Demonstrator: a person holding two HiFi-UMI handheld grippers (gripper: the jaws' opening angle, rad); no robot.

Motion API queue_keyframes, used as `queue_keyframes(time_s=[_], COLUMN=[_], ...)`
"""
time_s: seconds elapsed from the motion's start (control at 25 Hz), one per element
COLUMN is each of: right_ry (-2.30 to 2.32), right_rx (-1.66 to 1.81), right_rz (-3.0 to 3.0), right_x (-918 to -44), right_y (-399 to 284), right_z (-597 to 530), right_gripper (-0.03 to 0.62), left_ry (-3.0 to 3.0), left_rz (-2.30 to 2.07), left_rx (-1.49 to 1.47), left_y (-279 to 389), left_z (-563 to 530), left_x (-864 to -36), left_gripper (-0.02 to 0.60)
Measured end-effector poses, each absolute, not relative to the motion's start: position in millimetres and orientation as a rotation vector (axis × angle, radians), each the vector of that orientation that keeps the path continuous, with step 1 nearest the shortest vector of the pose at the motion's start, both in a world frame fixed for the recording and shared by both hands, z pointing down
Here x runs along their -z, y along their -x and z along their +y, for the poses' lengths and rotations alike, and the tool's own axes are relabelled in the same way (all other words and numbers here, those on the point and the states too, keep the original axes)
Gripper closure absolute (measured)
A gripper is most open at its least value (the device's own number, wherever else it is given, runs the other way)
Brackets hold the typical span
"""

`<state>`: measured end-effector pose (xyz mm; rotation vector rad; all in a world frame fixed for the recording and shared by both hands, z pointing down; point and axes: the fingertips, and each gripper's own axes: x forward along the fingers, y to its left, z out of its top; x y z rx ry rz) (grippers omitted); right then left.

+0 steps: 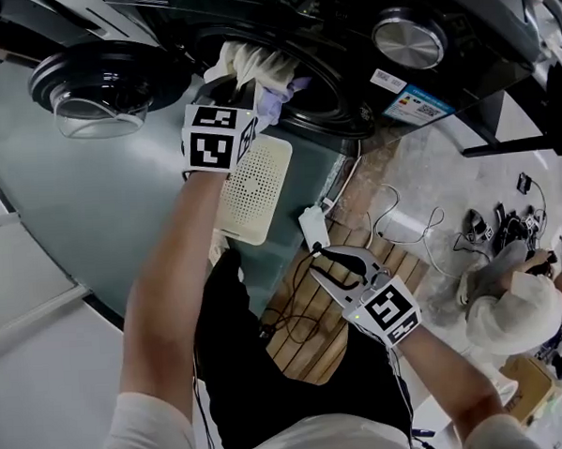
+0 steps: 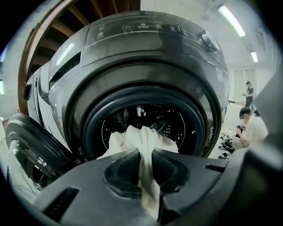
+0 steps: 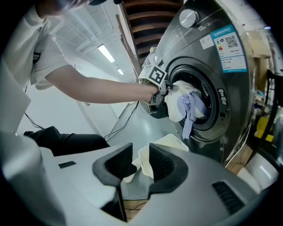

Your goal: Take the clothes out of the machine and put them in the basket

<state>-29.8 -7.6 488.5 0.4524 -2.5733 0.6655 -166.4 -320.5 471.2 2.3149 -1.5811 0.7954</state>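
The dark front-loading washing machine (image 2: pixel 146 57) has its round door (image 1: pixel 90 83) swung open to the left. My left gripper (image 1: pixel 240 97) is at the drum mouth, shut on a white garment (image 2: pixel 142 139) that bunches up between its jaws and trails back into the drum. A lilac garment (image 3: pixel 191 110) hangs out of the opening next to the white one (image 3: pixel 177 103). The white perforated basket (image 1: pixel 258 178) stands on the floor below the opening. My right gripper (image 1: pixel 318 260) hovers lower, near the basket, open and holding nothing; the basket's rim (image 3: pixel 170 142) shows past its jaws.
A white power adapter (image 1: pixel 314 228) and loose cables lie on the floor beside the basket, by a wooden slatted board (image 1: pixel 310 335). A person in white (image 1: pixel 511 310) sits on the floor at the right, among shoes and small items.
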Motion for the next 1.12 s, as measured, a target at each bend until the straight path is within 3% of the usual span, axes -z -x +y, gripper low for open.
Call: queue_keyframes(time_s=[1.12], right_ry=[-0.263], right_rx=[-0.601], right_rz=[-2.559], right_x=[-466], right_y=[14], right_z=[31], right_gripper=[0.474], left_ry=[-2.265], left_rz=[-1.862], left_rx=[-0.523], left_y=[222], left_z=[-194], left_x=[-338], left_gripper=[0.548])
